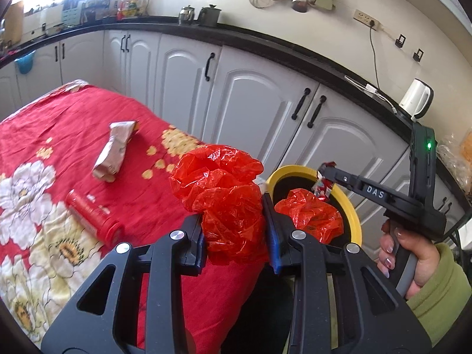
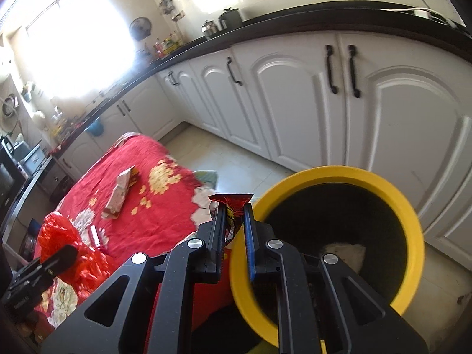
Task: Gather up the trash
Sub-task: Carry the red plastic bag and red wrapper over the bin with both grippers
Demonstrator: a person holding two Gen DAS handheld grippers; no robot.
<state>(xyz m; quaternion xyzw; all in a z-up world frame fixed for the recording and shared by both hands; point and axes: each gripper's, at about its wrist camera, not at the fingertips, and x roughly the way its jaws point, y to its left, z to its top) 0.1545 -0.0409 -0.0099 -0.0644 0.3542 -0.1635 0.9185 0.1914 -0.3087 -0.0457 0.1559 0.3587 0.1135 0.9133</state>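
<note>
Left gripper [image 1: 234, 233] has its fingers clenched on a crumpled red plastic bag [image 1: 224, 194] at the desk's [image 1: 73, 112] right edge, just beside the yellow-rimmed bin [image 2: 413, 221]. Right gripper [image 2: 234, 221] pinches a red snack wrapper [image 2: 231, 206] at the bin's near-left rim; a silvery packet [image 1: 115, 150] and red tube [image 1: 91, 215] lie on the floral cloth

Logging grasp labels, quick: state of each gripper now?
Left gripper: shut on red plastic bag.
Right gripper: shut on red snack wrapper.
</note>
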